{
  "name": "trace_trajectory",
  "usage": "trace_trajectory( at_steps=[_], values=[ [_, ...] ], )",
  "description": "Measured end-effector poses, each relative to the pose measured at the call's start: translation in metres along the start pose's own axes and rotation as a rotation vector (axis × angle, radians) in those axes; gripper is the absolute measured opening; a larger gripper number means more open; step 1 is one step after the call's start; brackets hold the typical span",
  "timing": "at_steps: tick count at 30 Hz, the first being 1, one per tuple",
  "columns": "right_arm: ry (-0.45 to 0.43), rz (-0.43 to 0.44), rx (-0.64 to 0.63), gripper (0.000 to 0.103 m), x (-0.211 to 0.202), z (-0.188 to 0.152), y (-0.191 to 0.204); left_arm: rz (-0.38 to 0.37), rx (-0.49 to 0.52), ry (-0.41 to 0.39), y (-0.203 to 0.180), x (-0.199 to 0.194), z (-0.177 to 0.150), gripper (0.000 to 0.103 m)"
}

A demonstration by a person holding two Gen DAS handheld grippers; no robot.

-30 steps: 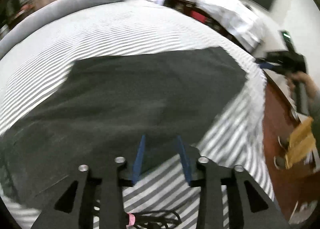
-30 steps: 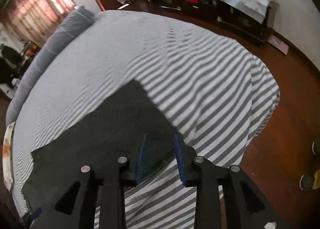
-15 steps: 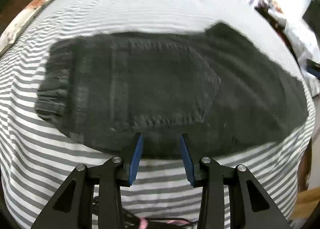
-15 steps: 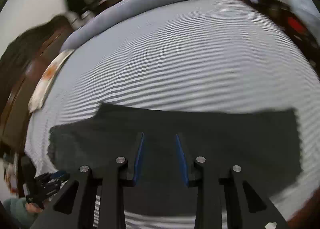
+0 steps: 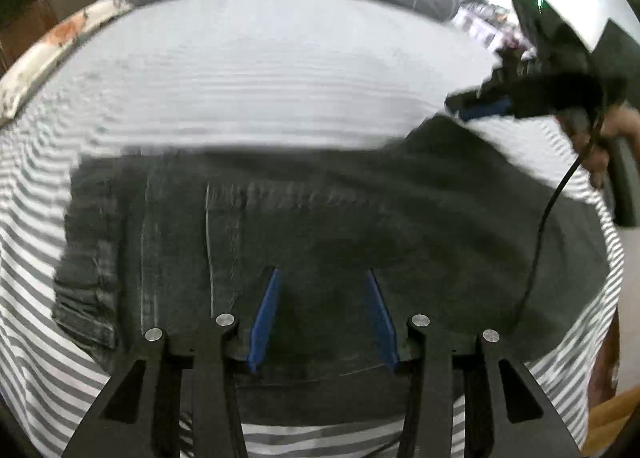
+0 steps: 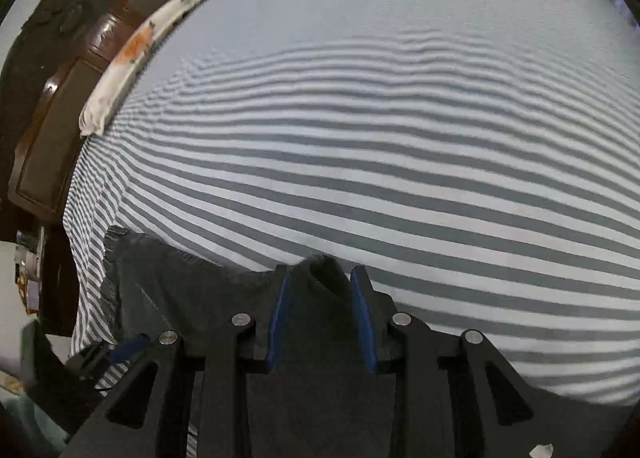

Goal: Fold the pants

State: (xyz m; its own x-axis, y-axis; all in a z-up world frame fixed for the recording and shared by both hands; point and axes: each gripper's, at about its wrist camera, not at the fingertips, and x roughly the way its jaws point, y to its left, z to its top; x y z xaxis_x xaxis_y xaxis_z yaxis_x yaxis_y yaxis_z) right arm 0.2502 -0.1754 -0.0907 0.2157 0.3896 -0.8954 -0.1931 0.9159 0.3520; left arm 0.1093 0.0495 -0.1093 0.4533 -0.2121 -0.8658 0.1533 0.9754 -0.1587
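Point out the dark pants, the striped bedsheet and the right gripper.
dark pants point(image 5: 320, 217): left wrist view, flat middle of the fabric.
striped bedsheet point(image 6: 400, 161): right wrist view, bare striped area beyond the pants.
right gripper point(image 6: 322, 278): right wrist view, between its blue fingertips, where pants fabric bunches.

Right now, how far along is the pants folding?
Early. The dark pants already lie flat on the striped bed sheet. In hand: the right gripper holds a bunched fold of fabric; the left gripper, jaws just opening, hovers over them. Every fold remains.
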Motion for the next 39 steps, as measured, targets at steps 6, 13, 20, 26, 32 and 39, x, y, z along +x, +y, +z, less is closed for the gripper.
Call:
trace_trajectory(
  at_steps=[6, 13, 20, 26, 32, 39],
  values=[
    [0.079, 0.056, -0.058, 0.03, 0.016, -0.023, 0.014, 0.027, 0.097, 0.007, 0.004, 0.003, -0.016, 0.046],
    [0.107, 0.092, -0.116, 0.03, 0.021, -0.042, 0.017, 0.026, 0.085, 0.011, 0.01, 0.005, -0.019, 0.046],
    [-0.024, 0.114, -0.055, 0.008, 0.014, -0.013, 0.012, 0.028, 0.089, 0.002, 0.006, -0.001, -0.026, 0.046],
    [-0.052, 0.035, -0.092, 0.005, 0.022, -0.006, 0.006, 0.038, 0.106, -0.006, 0.007, -0.007, -0.035, 0.046],
    [-0.039, 0.016, -0.051, 0.007, 0.033, -0.001, -0.002, 0.084, 0.152, -0.015, 0.002, -0.007, -0.043, 0.046],
    [-0.183, -0.055, -0.028, 0.043, -0.036, -0.048, 0.001, 0.085, 0.153, -0.061, -0.013, -0.023, -0.04, 0.046]
  ],
)
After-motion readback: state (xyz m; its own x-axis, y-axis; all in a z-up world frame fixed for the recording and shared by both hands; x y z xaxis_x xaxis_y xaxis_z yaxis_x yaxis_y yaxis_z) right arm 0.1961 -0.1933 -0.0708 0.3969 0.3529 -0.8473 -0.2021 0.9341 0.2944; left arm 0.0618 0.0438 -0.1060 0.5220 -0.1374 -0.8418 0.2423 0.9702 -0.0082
